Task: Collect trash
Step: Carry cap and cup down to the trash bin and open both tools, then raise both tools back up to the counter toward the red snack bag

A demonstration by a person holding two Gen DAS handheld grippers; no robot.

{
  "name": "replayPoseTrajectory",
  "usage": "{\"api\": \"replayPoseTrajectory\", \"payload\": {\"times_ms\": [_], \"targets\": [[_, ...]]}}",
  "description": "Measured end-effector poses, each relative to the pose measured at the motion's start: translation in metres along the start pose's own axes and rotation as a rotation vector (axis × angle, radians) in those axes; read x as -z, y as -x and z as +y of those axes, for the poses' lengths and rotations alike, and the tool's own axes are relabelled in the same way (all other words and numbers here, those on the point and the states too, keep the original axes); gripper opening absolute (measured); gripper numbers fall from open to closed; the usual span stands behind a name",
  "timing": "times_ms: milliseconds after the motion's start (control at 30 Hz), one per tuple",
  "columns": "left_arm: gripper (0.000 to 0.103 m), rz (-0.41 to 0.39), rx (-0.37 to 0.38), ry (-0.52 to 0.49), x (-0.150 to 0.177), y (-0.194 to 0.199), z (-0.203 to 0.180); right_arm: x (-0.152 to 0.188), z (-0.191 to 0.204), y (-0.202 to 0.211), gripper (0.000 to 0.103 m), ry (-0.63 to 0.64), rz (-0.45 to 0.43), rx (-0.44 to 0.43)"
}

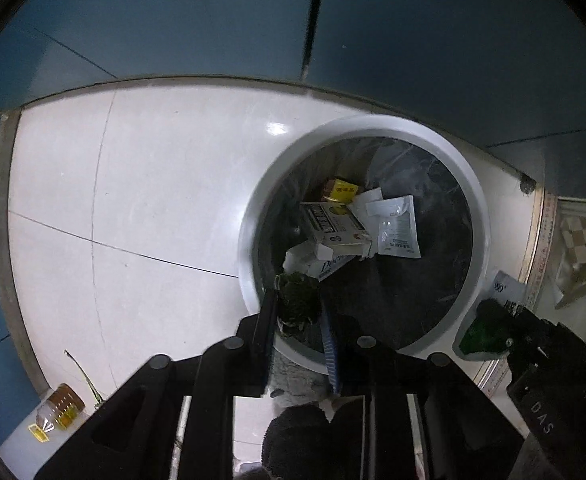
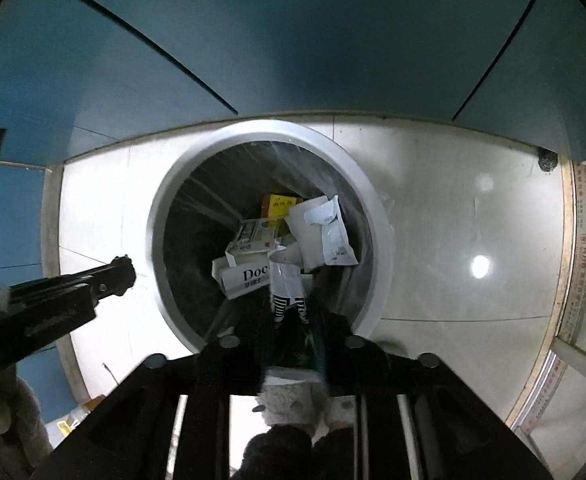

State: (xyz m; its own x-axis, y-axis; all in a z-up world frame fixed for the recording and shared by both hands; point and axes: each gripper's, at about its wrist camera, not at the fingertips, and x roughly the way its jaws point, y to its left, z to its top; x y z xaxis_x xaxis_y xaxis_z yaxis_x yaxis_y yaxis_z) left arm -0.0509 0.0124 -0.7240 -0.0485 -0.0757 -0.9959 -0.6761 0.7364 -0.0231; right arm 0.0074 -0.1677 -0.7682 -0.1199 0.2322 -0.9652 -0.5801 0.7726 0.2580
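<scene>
A round white-rimmed trash bin [image 1: 253,208] [image 2: 157,216] with a clear liner stands on the tiled floor. It holds several boxes and white packets [image 1: 397,228] [image 2: 325,232]. My left gripper [image 1: 297,304] is shut on a dark green clump of trash [image 1: 299,300] over the bin's near rim. My right gripper [image 2: 289,312] is shut on a green-and-white wrapper with black stripes [image 2: 289,300], held over the bin's opening. The right gripper also shows at the right edge of the left wrist view [image 1: 505,320]. The left gripper shows at the left of the right wrist view [image 2: 121,272].
Blue wall panels [image 1: 213,20] run behind the bin. A small bottle of yellow liquid [image 1: 59,408] lies at the lower left of the floor. A door threshold strip [image 2: 577,248] and a checked mat [image 1: 585,236] are at the right. My slippers [image 2: 289,404] are below.
</scene>
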Motion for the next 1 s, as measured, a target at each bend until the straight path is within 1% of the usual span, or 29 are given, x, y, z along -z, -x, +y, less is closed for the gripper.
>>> {"api": "replayPoseTrajectory", "payload": {"times_ms": [33, 67, 100, 133, 200, 233, 267, 367, 433, 467, 500, 633, 767, 867, 1000], "targets": [[0.044, -0.005, 0.005, 0.004, 0.0, 0.005, 0.001, 0.0, 0.0, 0.001, 0.035, -0.001, 0.002, 0.0], [0.069, -0.017, 0.001, 0.01, -0.002, 0.01, 0.003, -0.002, -0.001, 0.003, 0.04, -0.004, 0.002, 0.0], [0.079, -0.035, -0.008, 0.012, -0.002, 0.015, 0.004, -0.002, -0.002, 0.005, 0.048, -0.006, 0.001, 0.0], [0.086, -0.052, -0.017, 0.011, -0.002, 0.019, 0.003, -0.003, -0.004, 0.009, 0.052, -0.007, -0.003, 0.003], [0.087, -0.068, -0.027, 0.007, -0.002, 0.027, 0.003, -0.003, -0.006, 0.016, 0.058, -0.005, -0.007, 0.01], [0.096, -0.069, -0.026, 0.004, -0.001, 0.031, 0.003, -0.002, -0.007, 0.019, 0.058, -0.007, -0.008, 0.013], [0.103, -0.073, -0.031, 0.001, -0.001, 0.032, 0.003, -0.002, -0.007, 0.023, 0.058, -0.008, -0.008, 0.021], [0.103, -0.093, -0.049, -0.008, 0.003, 0.043, 0.004, 0.0, -0.006, 0.036, 0.072, -0.001, -0.021, 0.048], [0.103, -0.101, -0.059, -0.012, 0.006, 0.049, 0.005, 0.001, -0.005, 0.042, 0.091, 0.007, -0.029, 0.079], [0.103, -0.107, -0.065, -0.011, 0.009, 0.054, 0.005, 0.002, -0.004, 0.048, 0.095, 0.01, -0.037, 0.098], [0.103, -0.111, -0.069, -0.013, 0.01, 0.057, 0.005, 0.003, -0.003, 0.052, 0.102, 0.01, -0.04, 0.112], [0.103, -0.12, -0.087, -0.008, 0.02, 0.075, 0.005, 0.005, -0.002, 0.071, 0.103, 0.007, -0.047, 0.141], [0.103, -0.13, -0.096, -0.013, 0.036, 0.1, 0.006, 0.009, 0.002, 0.101, 0.103, 0.005, -0.06, 0.158], [0.103, -0.136, -0.102, -0.019, 0.048, 0.122, 0.006, 0.015, 0.008, 0.134, 0.103, 0.008, -0.071, 0.168], [0.103, -0.14, -0.096, -0.025, 0.067, 0.166, 0.005, 0.025, 0.017, 0.181, 0.103, 0.013, -0.079, 0.169]]}}
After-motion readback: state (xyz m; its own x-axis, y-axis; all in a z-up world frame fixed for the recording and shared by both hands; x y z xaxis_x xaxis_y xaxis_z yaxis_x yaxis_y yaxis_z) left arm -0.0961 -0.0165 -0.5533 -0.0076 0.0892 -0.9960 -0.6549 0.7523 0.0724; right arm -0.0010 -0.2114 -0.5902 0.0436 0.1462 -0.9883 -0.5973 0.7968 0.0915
